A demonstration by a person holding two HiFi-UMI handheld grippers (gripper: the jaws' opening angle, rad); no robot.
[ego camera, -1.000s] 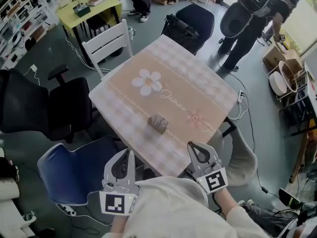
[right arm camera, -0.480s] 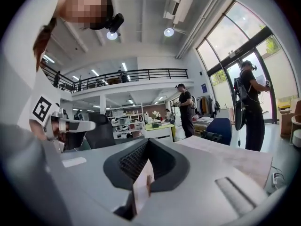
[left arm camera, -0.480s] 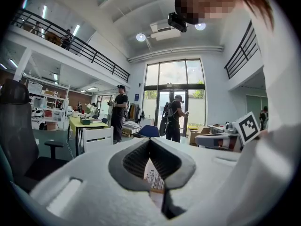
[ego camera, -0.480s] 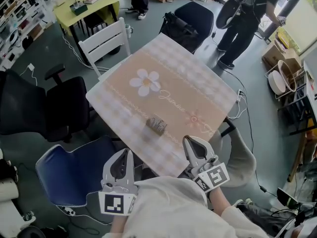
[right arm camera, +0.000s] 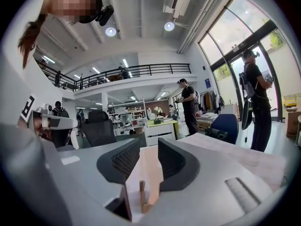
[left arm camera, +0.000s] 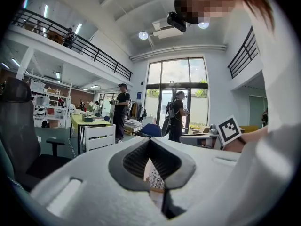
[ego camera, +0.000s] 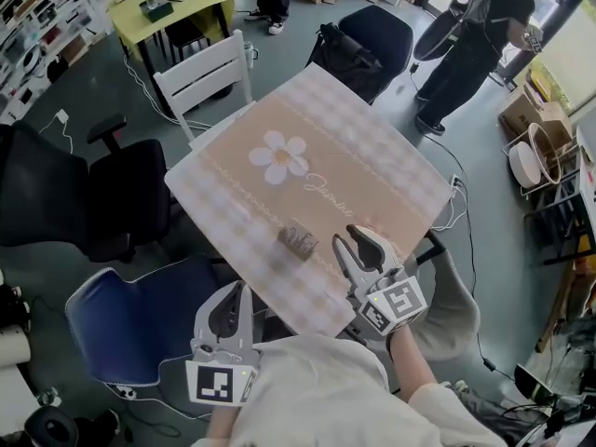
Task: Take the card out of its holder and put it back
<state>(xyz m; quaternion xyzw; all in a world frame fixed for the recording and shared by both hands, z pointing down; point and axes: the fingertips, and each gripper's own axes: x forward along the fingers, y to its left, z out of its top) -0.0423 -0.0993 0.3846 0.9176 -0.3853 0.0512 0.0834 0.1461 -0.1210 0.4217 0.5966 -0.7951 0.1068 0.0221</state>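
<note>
Card holder (ego camera: pixel 298 238): on counter (ego camera: pixel 372 170), untouched; removal and return both pending. Right gripper (ego camera: pixel 359 241): near holder, fingers just opening apart, nothing between (approach stage). Left gripper (ego camera: pixel 240 291): well back from holder, fingers together.

Head view: mounted over the person's torso, facing steeply down. The whole counter (ego camera: pixel 372 170) is in frame at middle distance, with floor all round. Left gripper view: low at the near counter edge, almost level, facing the tall windows (left arm camera: pixel 176 86). Right gripper view: equally low, close over the counter top, angled toward the mezzanine (right arm camera: pixel 136 72). All three share the counter, white chair (ego camera: pixel 200 77) and backpack wearer (ego camera: pixel 475 35). The holder (ego camera: pixel 298 237) shows in the head and left views.
</note>
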